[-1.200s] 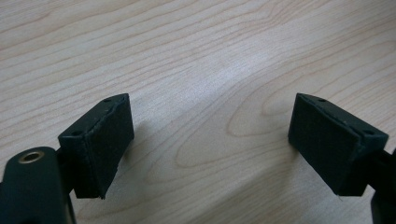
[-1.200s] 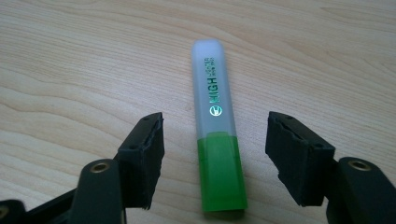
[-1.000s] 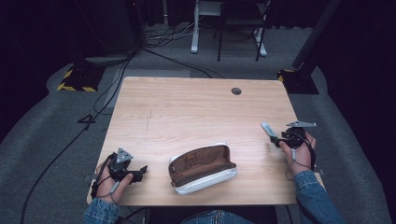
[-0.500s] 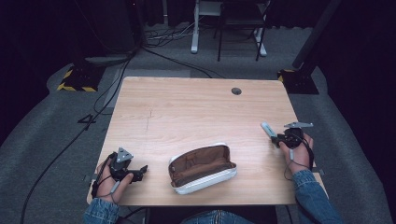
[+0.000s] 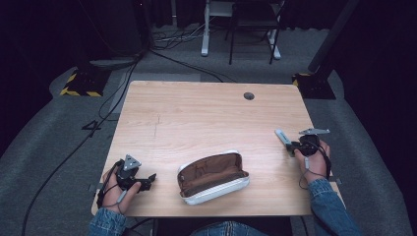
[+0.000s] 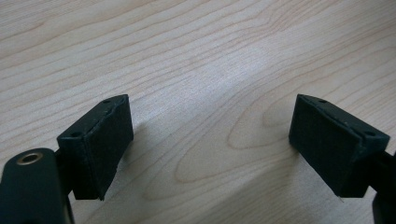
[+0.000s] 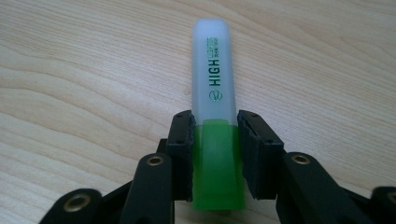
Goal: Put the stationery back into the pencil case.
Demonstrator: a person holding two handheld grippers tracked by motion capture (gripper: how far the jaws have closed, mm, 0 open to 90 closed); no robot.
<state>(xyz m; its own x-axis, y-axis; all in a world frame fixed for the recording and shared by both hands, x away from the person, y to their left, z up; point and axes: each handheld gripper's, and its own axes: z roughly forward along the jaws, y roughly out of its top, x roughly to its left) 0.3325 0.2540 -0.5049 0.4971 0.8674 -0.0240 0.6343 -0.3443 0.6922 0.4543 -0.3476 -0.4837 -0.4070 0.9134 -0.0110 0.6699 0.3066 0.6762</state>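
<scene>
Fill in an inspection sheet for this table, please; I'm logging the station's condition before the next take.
Surface: wooden table, bare grain, round grommet hole near the far edge.
Job's things: open pencil case with brown lining at the near edge; green highlighter with a frosted cap.
Clutter: nothing seen.
Grippers: left gripper open above bare wood; right gripper shut on the highlighter's green body.
Cables: black cables run across the floor left of the table.
Surroundings: grey carpet, yellow-black striped base, white desk frame beyond.
</scene>
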